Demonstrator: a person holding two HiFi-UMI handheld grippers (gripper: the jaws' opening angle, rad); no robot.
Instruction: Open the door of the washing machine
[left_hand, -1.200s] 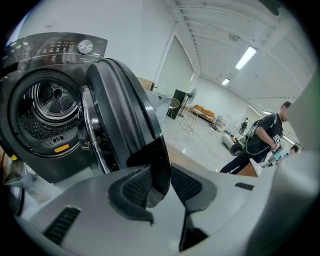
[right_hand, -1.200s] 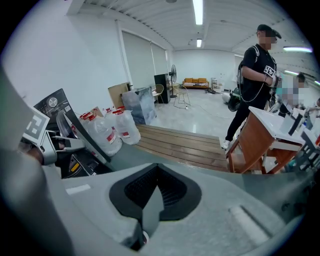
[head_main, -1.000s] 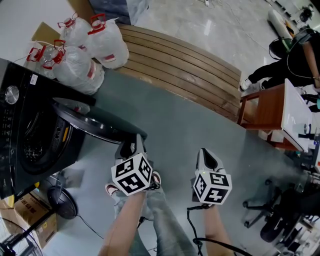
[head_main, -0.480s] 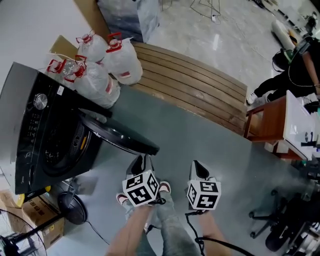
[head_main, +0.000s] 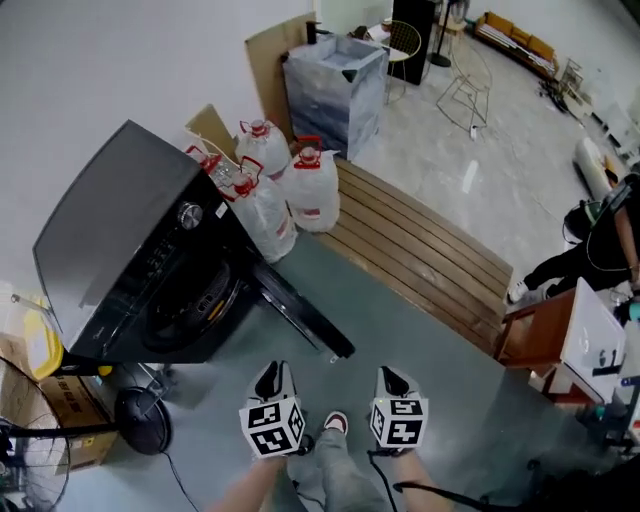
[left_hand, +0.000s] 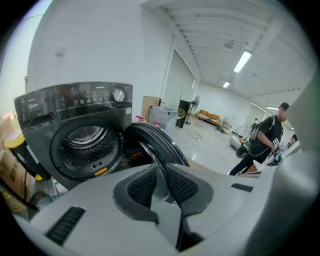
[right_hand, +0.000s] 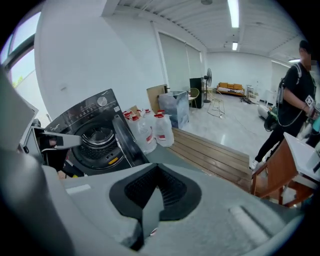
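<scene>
The black front-loading washing machine (head_main: 140, 270) stands at the left, its round door (head_main: 300, 312) swung wide open and its drum (left_hand: 85, 145) bare to view. Both grippers hang near the bottom of the head view, apart from the door. My left gripper (head_main: 270, 384) points at the open door (left_hand: 152, 145); its jaws are closing with a narrow gap and nothing between them (left_hand: 161, 172). My right gripper (head_main: 394, 383) has its pads together at the tips and holds nothing (right_hand: 157, 167); the machine (right_hand: 97, 135) lies to its left.
Clear water jugs (head_main: 285, 195) stand beside the machine on a slatted wooden platform (head_main: 420, 250). Behind them is a wrapped crate (head_main: 335, 85). A floor fan (head_main: 140, 420) and a cardboard box (head_main: 70, 425) sit at lower left. At the right are a wooden desk (head_main: 560, 345) and a person (head_main: 600, 240).
Both grippers have drawn back and up from the door edge, so more of the room shows. The left jaws have narrowed. The door stays open.
</scene>
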